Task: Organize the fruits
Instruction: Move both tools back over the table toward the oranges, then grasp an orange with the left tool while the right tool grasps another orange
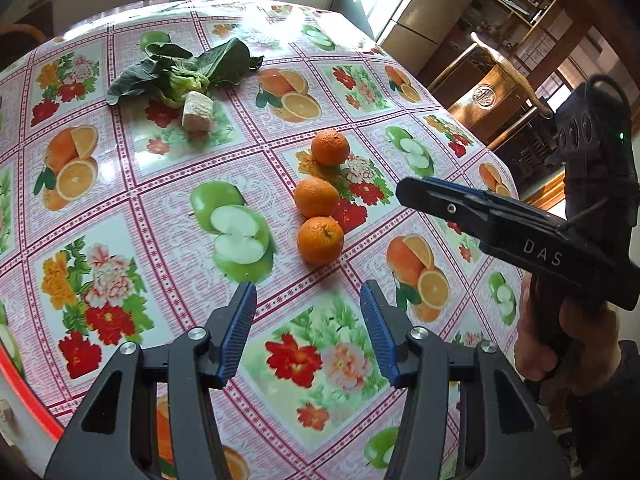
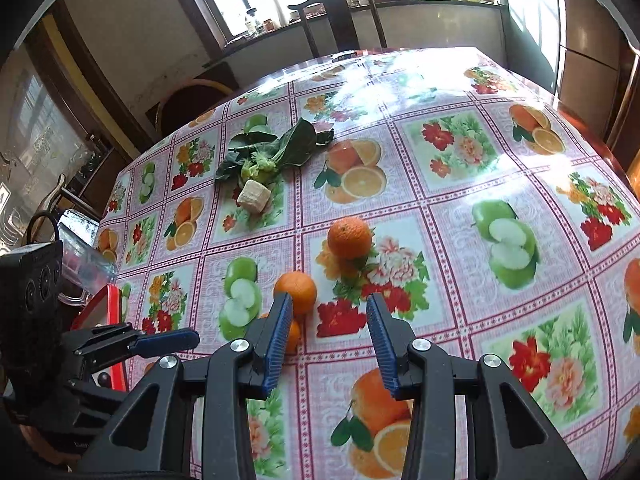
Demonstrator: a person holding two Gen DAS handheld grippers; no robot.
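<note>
Three real oranges lie in a loose row mid-table: far orange (image 1: 330, 147) (image 2: 350, 238), middle orange (image 1: 316, 197) (image 2: 296, 286), near orange (image 1: 320, 240). In the right wrist view the near orange (image 2: 295, 336) is half hidden behind a finger. My left gripper (image 1: 308, 288) is open and empty, just short of the near orange. My right gripper (image 2: 329, 300) is open and empty too, its left finger beside the middle orange. Each gripper shows from the side in the other view: right gripper (image 1: 412, 191), left gripper (image 2: 188, 338).
The tablecloth (image 1: 120, 184) is printed with flat fruit and flower pictures. Leafy greens (image 1: 180, 68) (image 2: 272, 152) and a pale cut chunk (image 1: 197, 112) (image 2: 252, 196) lie farther back. A red-rimmed tray (image 1: 24, 392) (image 2: 114, 312) and a clear container (image 2: 84, 264) sit at the left edge. A hand (image 1: 560, 340) holds the right gripper.
</note>
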